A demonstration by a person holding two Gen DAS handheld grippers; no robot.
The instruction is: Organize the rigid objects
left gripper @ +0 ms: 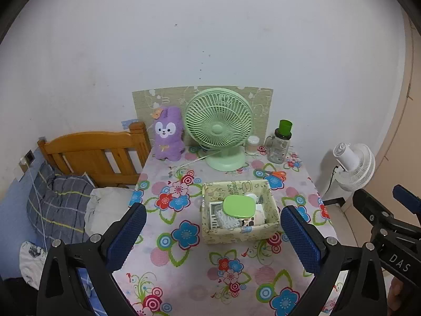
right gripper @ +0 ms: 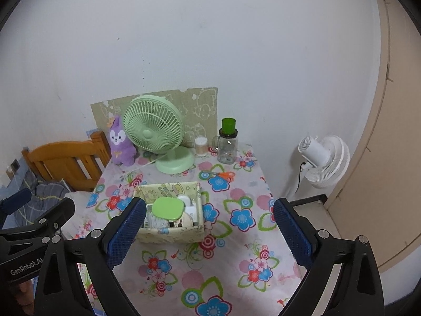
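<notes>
Left gripper [left gripper: 213,233] nearest the lens, jaws spread wide, nothing between the blue pads [left gripper: 126,237], hanging over the flowered tablecloth [left gripper: 184,276]. Right gripper [right gripper: 209,230] same: wide apart, empty, above the cloth.

Left to right in the left wrist view: wooden headboard [left gripper: 92,155] and checked bedding [left gripper: 60,205] beside the table. Purple plush toy [left gripper: 168,134] upright at the back left. Green table fan [left gripper: 219,126] beside it, in front of a patterned board [left gripper: 147,102] on the wall. Small white jar [left gripper: 252,144] right of the fan base, then a glass jar with green lid [left gripper: 280,144]. Orange-handled scissors [left gripper: 276,174] flat on the cloth in front of the jar.

Storage box [left gripper: 236,233] mid-table, well apart from both grippers, full: green lidded case [left gripper: 239,206] on top, white items and a printed packet under it. White floor fan [left gripper: 352,166] far right.
</notes>
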